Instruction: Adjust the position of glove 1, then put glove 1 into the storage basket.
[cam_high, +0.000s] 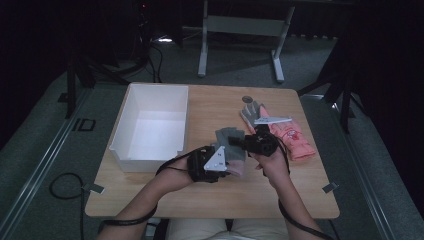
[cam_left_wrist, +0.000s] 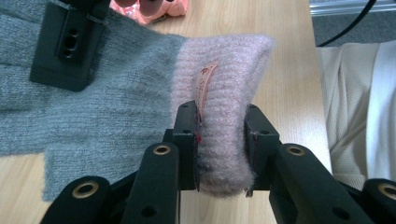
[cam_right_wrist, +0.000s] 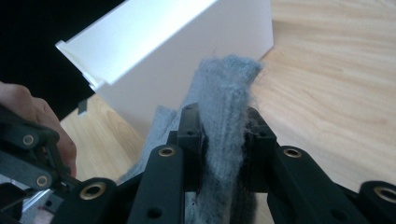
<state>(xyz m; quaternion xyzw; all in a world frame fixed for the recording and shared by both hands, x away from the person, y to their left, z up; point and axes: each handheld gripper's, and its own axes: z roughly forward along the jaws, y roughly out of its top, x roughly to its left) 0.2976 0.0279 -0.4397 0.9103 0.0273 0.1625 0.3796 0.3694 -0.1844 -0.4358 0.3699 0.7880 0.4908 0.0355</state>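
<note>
Grey glove (cam_left_wrist: 116, 93) with a pink cuff (cam_left_wrist: 224, 107) is held between the two tongs, stretched over the bench (cam_high: 210, 195) and lifted clear of it.

Cuff end is clamped in the left tongs (cam_left_wrist: 222, 140): pink knit is bunched between both jaws, pads pressed into it. A small label (cam_left_wrist: 205, 84) is seen standing up from the cuff just beyond the near jaw.

Finger end is clamped in the right tongs (cam_right_wrist: 224, 140): grey knit is folded upright between the jaws, gripped on both sides, its tip poking out past them. In the left gripper view the right tongs (cam_left_wrist: 70, 42) are seen biting the far grey part of the glove.

In the high view the left tongs (cam_high: 207, 164) and right tongs (cam_high: 255, 142) are placed close together, glove (cam_high: 231, 145) spanning the gap between them.

White bin (cam_high: 150, 125) is set just beyond and to the outer side of the left tongs; its wall (cam_right_wrist: 187, 56) is seen directly behind the gripped grey knit in the right gripper view.

Pink glove (cam_high: 295, 137) is laid flat on the bench beyond the right tongs, with another grey glove (cam_high: 251, 112) just beside it.

A hand (cam_right_wrist: 32, 116) is seen on the left tongs in the right gripper view.
</note>
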